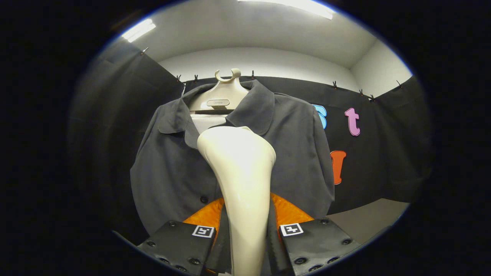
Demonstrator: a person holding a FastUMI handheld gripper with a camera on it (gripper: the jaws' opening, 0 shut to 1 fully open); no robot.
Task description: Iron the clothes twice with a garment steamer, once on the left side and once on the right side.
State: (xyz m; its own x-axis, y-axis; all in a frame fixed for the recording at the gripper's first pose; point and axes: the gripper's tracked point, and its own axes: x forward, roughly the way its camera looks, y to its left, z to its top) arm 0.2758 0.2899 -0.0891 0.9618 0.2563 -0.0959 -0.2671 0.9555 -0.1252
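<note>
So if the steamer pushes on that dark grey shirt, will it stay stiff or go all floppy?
Probably floppy: the dark grey button-up shirt drapes in soft folds from its cream plastic hanger, so it would likely give and swing. The fingers are shut on the glossy cream garment steamer, whose smooth head should glide, not snag.

I see a cream hanger stand (224,96) at the far wall carrying a dark grey shirt (295,153).

Cream garment steamer (241,180) upright against the hanging, buttoned dark-grey shirt (172,168).
</note>
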